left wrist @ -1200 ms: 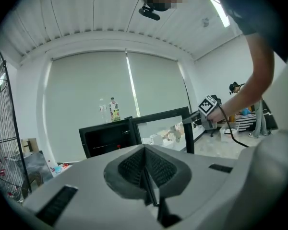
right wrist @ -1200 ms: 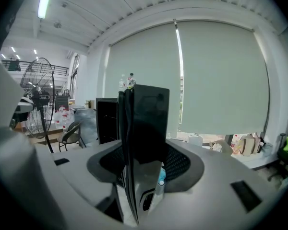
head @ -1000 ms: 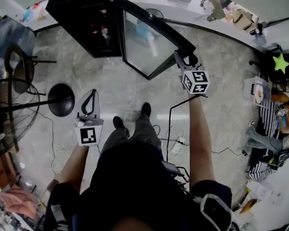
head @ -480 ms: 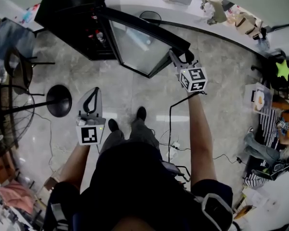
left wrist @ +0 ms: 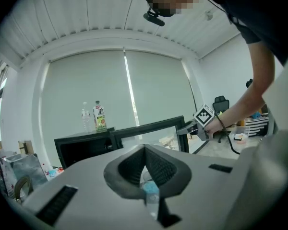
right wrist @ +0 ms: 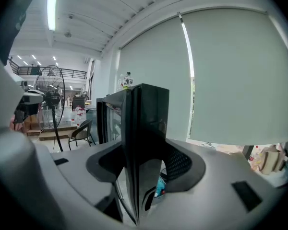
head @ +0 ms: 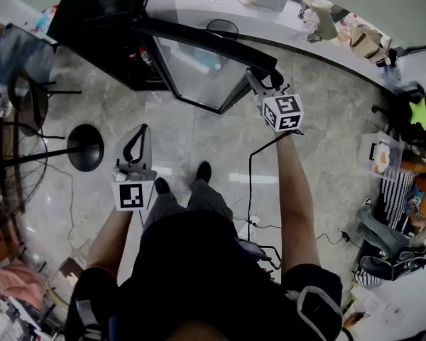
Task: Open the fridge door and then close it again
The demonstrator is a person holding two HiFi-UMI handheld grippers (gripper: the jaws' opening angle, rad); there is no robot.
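1. Far left of the head view, a black round-based fan stand [head: 85,146] sits on the pale tiled floor [head: 199,141].
2. Upper left, the black cabinet fridge [head: 92,27] stands open.
3. Left of centre, the left gripper [head: 140,130] hangs in open air, claw pinched fully closed, nothing in it.
4. Top centre, the fridge's black-framed glass door [head: 199,66] is swung out towards mid-frame.
5. Right of centre, the right gripper [head: 255,82] is clamped on that door's free edge, the frame sandwiched between both pads.
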